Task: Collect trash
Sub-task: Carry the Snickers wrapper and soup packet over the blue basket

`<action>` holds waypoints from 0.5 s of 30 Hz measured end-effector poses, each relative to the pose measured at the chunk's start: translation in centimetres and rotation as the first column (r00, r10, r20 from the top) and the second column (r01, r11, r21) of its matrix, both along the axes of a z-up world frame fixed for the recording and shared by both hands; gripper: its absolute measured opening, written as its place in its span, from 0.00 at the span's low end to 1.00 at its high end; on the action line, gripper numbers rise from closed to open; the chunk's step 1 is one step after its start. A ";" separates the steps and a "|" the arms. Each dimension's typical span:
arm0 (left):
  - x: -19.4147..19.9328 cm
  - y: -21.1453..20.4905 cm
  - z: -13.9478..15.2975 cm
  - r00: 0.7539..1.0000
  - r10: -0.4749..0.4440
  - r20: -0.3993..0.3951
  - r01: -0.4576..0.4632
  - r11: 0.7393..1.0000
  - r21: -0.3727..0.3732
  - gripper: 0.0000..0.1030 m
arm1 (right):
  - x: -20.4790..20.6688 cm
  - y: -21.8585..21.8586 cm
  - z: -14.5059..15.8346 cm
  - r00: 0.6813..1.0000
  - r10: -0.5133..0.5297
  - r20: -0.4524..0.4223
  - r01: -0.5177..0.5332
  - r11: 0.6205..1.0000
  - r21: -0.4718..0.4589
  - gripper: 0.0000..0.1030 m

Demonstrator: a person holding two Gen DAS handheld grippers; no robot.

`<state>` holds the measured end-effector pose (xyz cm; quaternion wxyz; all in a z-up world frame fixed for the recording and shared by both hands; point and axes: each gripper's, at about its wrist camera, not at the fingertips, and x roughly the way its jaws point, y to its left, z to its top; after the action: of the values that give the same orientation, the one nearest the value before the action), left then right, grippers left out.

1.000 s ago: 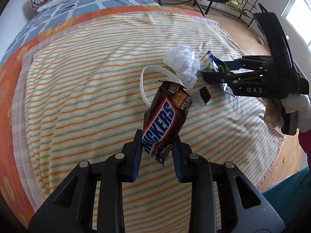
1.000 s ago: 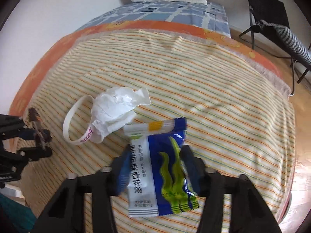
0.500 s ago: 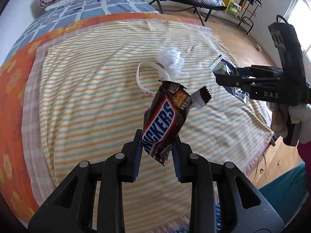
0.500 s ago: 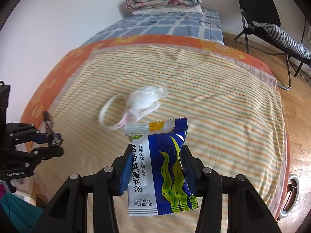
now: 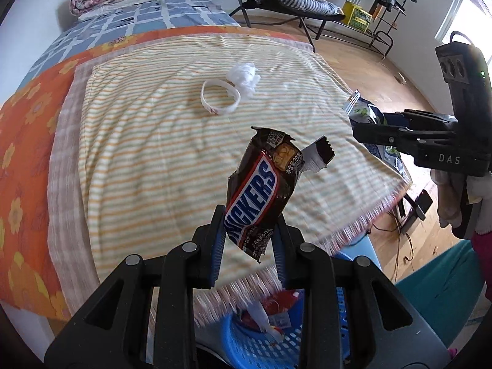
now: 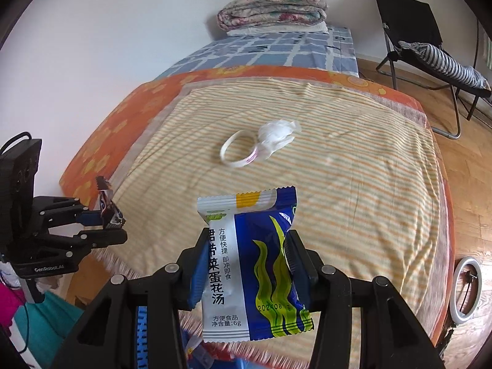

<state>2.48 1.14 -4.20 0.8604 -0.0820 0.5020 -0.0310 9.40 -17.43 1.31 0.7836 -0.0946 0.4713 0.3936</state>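
Note:
My left gripper is shut on a brown Snickers wrapper, held in the air above a blue basket at the bed's foot edge. My right gripper is shut on a blue and white soup packet, also above the bed's edge; it shows at the right of the left wrist view. A crumpled white tissue and a white wristband lie on the striped blanket; both also show in the right wrist view, tissue, wristband.
The blue basket holds red and white wrappers. A folded quilt lies at the bed's head. A black folding chair stands on the wooden floor at right. A ring light lies on the floor.
Both grippers have pulled back from the tissue and wristband toward the bed's foot edge, each carrying its wrapper. The blue basket has come into view below them.

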 end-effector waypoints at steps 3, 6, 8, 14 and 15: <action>-1.6 -1.0 0.0 1.000 -0.008 0.007 0.008 1.000 -0.002 0.27 | -1.8 -0.7 0.2 1.000 0.008 -0.003 -0.008 1.000 0.007 0.48; -3.1 -2.2 -0.2 1.000 -0.026 0.006 0.026 1.000 0.001 0.27 | -3.5 -1.4 0.1 1.000 0.016 -0.020 -0.015 1.000 0.018 0.48; -3.9 -2.9 -0.5 0.999 -0.040 0.002 0.040 0.999 0.007 0.27 | -4.6 -1.7 0.0 1.000 0.021 -0.023 -0.021 1.000 0.018 0.48; -5.6 -4.5 -1.7 0.998 -0.062 -0.012 0.062 0.998 -0.001 0.27 | -7.9 -2.9 -0.8 0.999 0.034 -0.036 -0.033 0.999 0.022 0.48; -5.8 -4.7 -1.9 0.998 -0.063 -0.017 0.063 0.998 -0.003 0.27 | -8.5 -3.1 -1.0 0.998 0.035 -0.043 -0.034 0.999 0.022 0.48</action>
<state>-3.30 -3.52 -6.15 0.8545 -0.0675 0.5118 -0.0582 0.89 -20.49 0.27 0.7672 -0.0856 0.4823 0.4141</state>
